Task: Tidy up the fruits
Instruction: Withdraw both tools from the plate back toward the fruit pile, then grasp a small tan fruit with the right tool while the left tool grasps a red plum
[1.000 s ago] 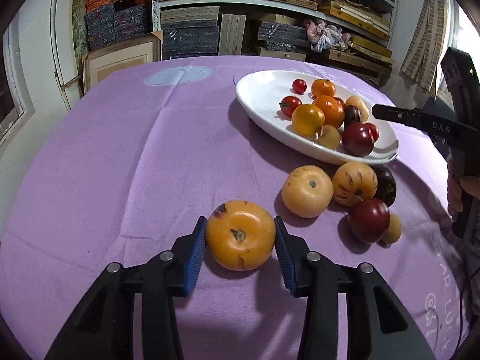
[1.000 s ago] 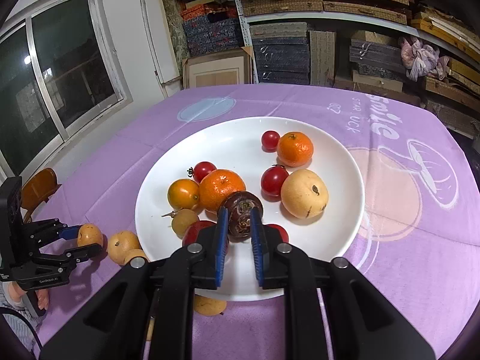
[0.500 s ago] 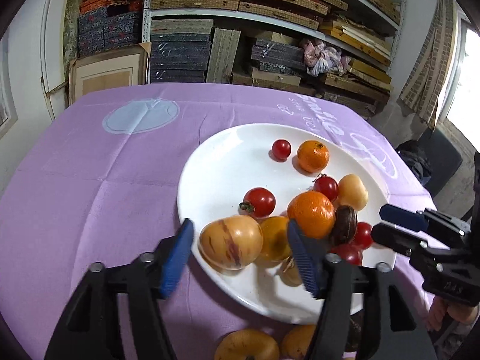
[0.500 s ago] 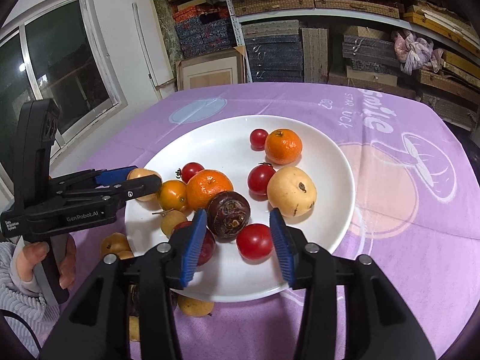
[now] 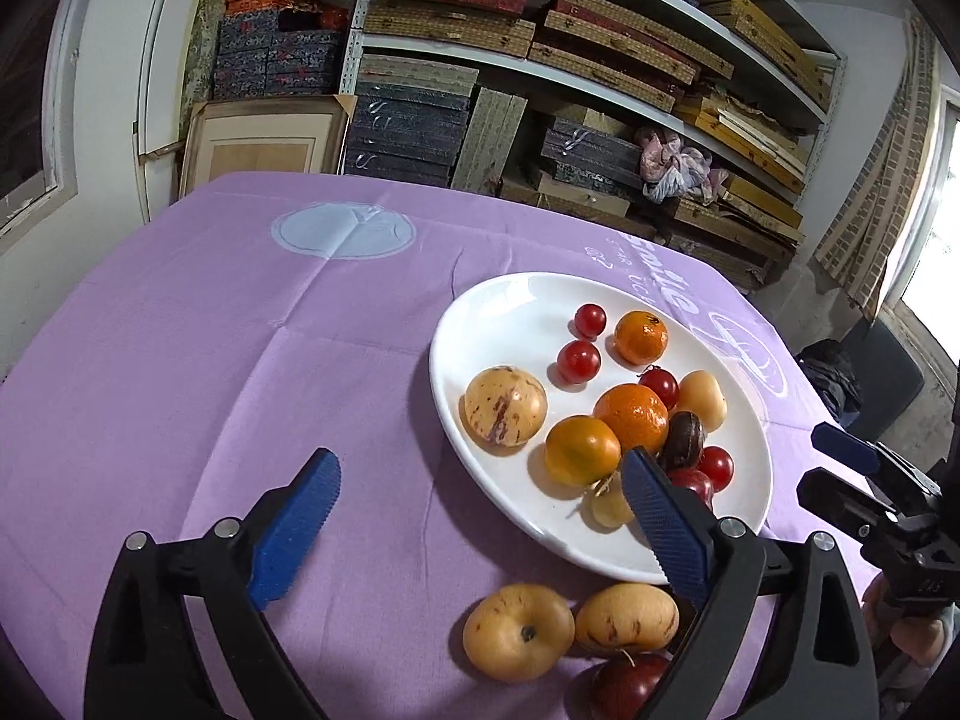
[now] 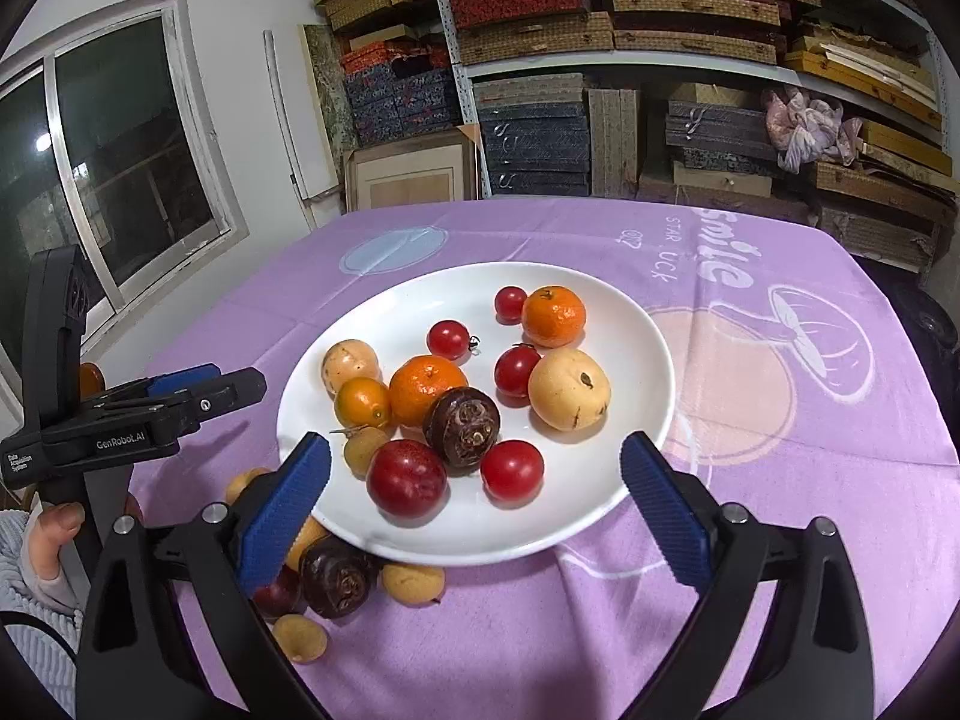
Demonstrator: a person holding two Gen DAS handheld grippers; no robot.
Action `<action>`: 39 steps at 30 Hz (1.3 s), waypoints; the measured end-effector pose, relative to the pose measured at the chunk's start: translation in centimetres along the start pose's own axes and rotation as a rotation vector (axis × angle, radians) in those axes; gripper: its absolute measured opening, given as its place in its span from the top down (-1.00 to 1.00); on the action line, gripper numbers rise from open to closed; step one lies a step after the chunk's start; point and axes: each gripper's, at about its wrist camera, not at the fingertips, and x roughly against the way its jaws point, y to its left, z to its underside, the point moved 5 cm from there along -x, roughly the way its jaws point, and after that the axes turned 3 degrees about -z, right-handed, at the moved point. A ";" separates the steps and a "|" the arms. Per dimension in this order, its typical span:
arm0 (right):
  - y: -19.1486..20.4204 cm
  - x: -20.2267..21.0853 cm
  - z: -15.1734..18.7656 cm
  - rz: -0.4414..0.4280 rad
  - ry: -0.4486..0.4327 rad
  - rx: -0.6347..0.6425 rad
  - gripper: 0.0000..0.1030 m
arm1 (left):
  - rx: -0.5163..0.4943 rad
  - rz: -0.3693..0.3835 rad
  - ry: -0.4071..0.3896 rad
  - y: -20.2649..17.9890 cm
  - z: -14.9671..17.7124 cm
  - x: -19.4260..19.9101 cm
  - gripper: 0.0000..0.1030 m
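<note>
Two tools, left tool point(image 5: 480, 516) and right tool point(image 6: 476, 501), had just spread wide, pinching nothing. Round fruits point(image 6: 462, 426) lay on the oval white plate point(image 6: 636, 312); more fruits point(image 5: 519, 639) sat beside the plate's near rim on the purple-clothed surface point(image 5: 210, 360).

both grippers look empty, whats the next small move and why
Probably lower the left gripper toward the yellow fruit on the purple cloth near the white plate. Both grippers' jaws have just been opening and hold nothing, the right gripper too, and several fruits lie off the plate.
</note>
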 end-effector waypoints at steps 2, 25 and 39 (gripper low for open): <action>0.2 1.8 -0.1 0.009 -0.028 -0.008 -0.86 | -0.011 0.000 -0.010 -0.3 0.1 1.2 -0.85; 6.9 5.8 10.3 0.052 0.013 0.258 -0.92 | -0.132 0.020 0.006 -3.7 11.0 6.6 -0.93; 4.8 3.8 10.7 0.018 0.136 0.135 -0.92 | -0.122 -0.091 0.078 -2.8 11.4 5.4 -0.93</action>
